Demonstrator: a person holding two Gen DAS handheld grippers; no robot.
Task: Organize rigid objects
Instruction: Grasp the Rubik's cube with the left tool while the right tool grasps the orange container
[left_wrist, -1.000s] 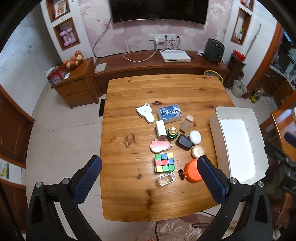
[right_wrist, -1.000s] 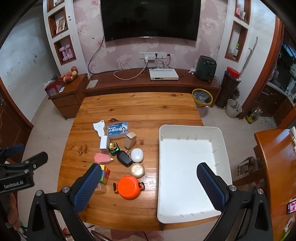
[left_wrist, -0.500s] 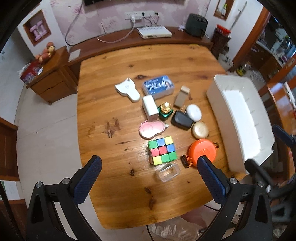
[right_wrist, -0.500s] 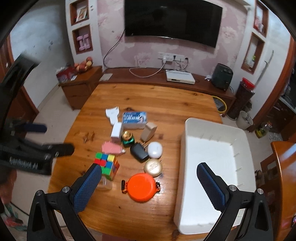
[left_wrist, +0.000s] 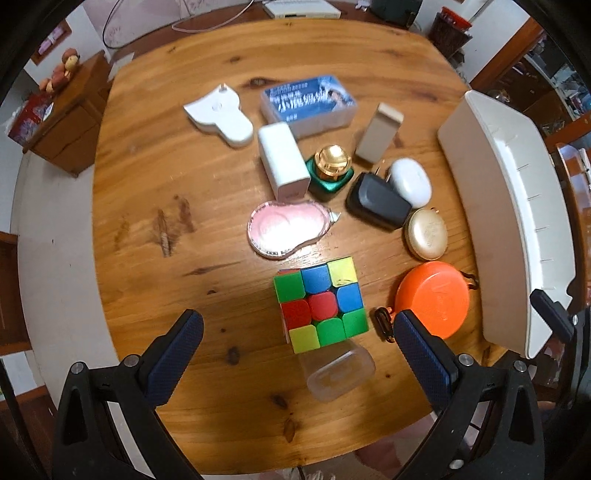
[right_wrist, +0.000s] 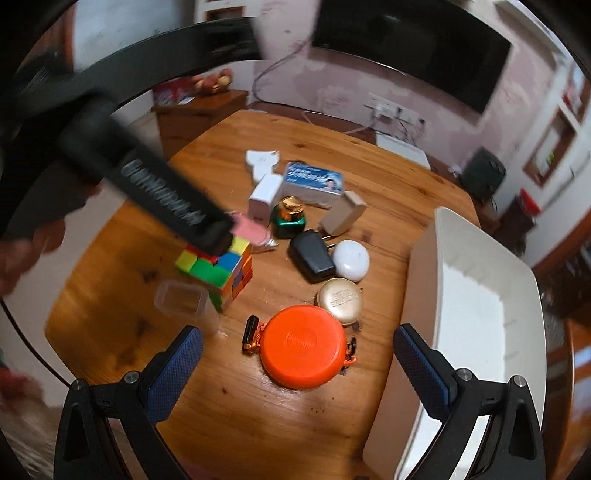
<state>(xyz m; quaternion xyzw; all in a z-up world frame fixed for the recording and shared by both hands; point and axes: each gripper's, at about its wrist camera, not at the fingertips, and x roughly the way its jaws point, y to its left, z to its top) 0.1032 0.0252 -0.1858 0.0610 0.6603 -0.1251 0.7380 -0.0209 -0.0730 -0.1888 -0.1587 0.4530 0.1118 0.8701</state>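
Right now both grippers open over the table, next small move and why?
Probably lower the left gripper onto the multicoloured puzzle cube: its open jaws already straddle the cube, nothing is held, and the white plastic bin shows nothing inside. The right gripper, open over the round orange case, can follow.

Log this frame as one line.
left gripper: open, above puzzle cube | right gripper: open, above orange case | white bin: empty

Both tongs lower, nearer cube (left_wrist: 320, 308)
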